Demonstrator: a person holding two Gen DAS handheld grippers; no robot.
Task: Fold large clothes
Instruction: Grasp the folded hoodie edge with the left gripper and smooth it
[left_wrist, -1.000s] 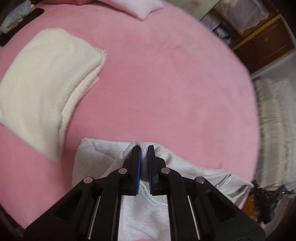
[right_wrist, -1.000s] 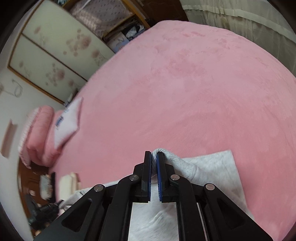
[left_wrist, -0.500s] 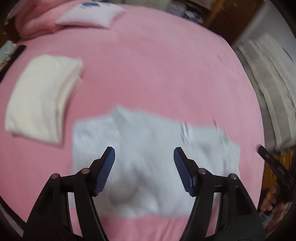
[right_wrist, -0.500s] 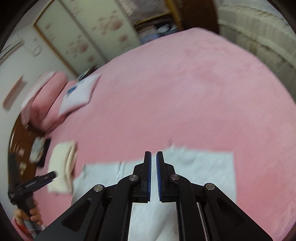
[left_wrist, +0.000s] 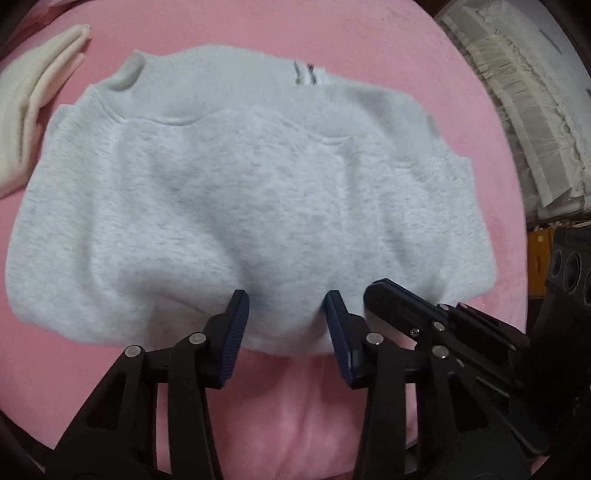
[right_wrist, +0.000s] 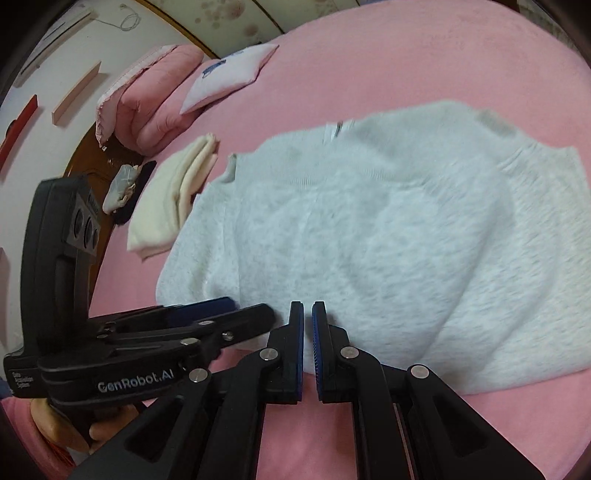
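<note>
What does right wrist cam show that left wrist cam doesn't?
Right wrist only: the pink pillow, the white pillow beside it, the wall with shelves, and a hand under the left gripper's body.

Left wrist only: the white fringed fabric beyond the bed's edge and a dark speaker.

Both: the grey sweatshirt spread on the pink bedspread, the folded cream towel, the left gripper with jaws closing at the sweatshirt's near edge, and the shut right gripper.
</note>
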